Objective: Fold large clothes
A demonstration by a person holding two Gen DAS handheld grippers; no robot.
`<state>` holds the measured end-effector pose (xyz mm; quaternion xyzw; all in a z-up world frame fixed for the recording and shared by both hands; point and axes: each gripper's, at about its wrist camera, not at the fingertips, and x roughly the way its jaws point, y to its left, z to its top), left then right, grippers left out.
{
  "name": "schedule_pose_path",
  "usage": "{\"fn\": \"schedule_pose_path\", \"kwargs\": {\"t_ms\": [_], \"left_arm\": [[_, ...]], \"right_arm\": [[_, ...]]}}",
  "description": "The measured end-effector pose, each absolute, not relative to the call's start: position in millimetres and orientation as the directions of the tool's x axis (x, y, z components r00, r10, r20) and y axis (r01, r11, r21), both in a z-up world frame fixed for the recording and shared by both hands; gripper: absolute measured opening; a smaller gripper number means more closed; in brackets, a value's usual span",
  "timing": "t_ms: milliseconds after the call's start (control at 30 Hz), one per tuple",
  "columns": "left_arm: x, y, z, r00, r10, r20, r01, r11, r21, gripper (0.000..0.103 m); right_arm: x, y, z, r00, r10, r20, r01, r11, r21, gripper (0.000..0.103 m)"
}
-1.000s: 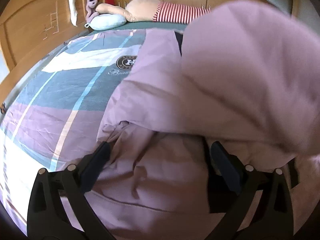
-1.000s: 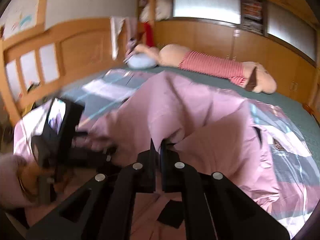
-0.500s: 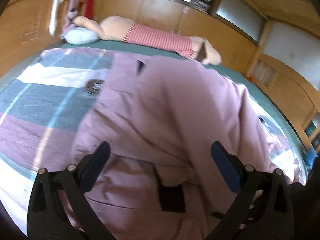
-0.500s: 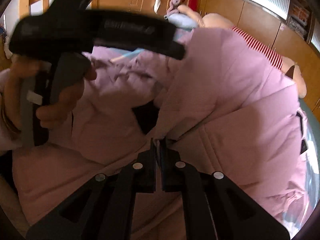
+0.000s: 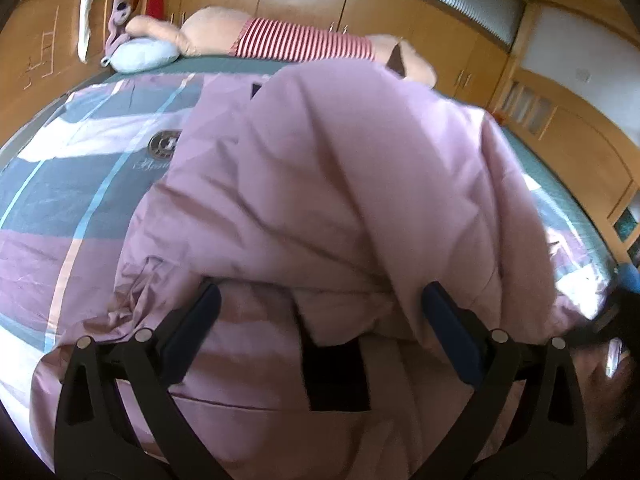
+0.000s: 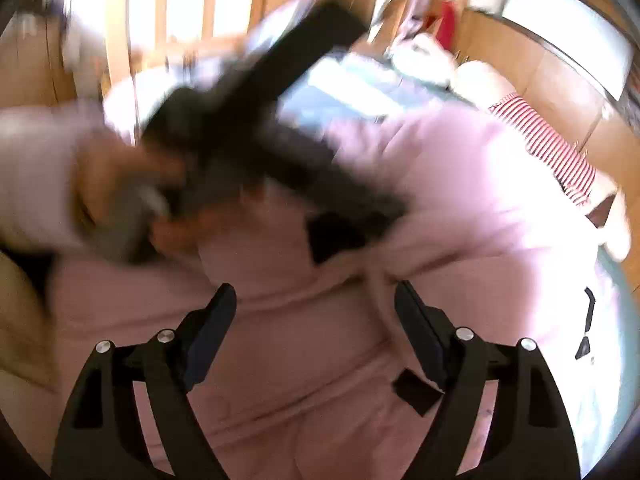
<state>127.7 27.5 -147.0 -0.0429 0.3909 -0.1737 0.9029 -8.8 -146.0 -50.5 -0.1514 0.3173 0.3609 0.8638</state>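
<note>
A large pink padded jacket (image 5: 328, 184) lies on the bed, one part folded over the rest. It also fills the right wrist view (image 6: 460, 208). My left gripper (image 5: 320, 308) is open and empty just above the jacket's near edge, over a black patch (image 5: 340, 372). My right gripper (image 6: 316, 304) is open and empty over the jacket. The left gripper's body (image 6: 256, 120) shows blurred in the right wrist view, held in a hand.
The bed has a checked cover (image 5: 80, 184) in grey, pink and white. A long plush toy in a red-striped top (image 5: 296, 40) and a pale blue cushion (image 5: 144, 54) lie at the far edge. Wooden cupboards (image 5: 472, 52) line the walls.
My right gripper was shut on the jacket's fabric and has opened and let it go. The raised part of the jacket has come down onto the rest. The left gripper stayed open.
</note>
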Motion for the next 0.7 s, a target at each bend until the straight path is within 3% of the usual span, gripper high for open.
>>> {"fn": "schedule_pose_path", "kwargs": {"t_ms": [67, 100, 133, 267, 333, 500, 700], "left_arm": [[130.1, 27.5, -152.8, 0.62, -0.338, -0.708, 0.266, 0.939, -0.216, 0.101], [130.7, 27.9, -154.3, 0.616, -0.338, -0.712, 0.261, 0.94, -0.221, 0.101], [131.3, 28.0, -155.5, 0.612, -0.336, -0.716, 0.257, 0.941, -0.222, 0.101], [133.3, 28.9, -158.0, 0.605, -0.336, -0.722, 0.25, 0.941, -0.229, 0.101], [134.3, 28.6, -158.7, 0.603, -0.334, -0.725, 0.247, 0.942, -0.228, 0.101], [133.4, 27.4, -156.4, 0.62, -0.309, -0.721, 0.243, 0.95, -0.199, 0.101], [114.1, 20.3, -134.8, 0.724, -0.285, -0.628, 0.273, 0.955, -0.118, 0.101]], "right_arm": [[3.0, -185.7, -24.6, 0.626, 0.597, -0.502, -0.627, 0.768, 0.131, 0.081], [12.5, -208.3, -19.1, 0.708, 0.563, -0.426, -0.523, 0.824, 0.221, 0.081], [22.2, -221.1, -20.7, 0.758, 0.497, -0.422, -0.427, 0.868, 0.256, 0.075], [50.9, -222.5, -55.1, 0.775, 0.199, -0.6, -0.201, 0.977, 0.065, 0.043], [59.7, -214.5, -70.6, 0.725, 0.218, -0.653, -0.213, 0.973, 0.088, 0.042], [67.3, -182.9, -102.4, 0.676, 0.132, -0.725, -0.233, 0.972, -0.04, 0.042], [70.5, -181.0, -122.8, 0.62, 0.115, -0.776, -0.258, 0.964, -0.064, 0.04]]}}
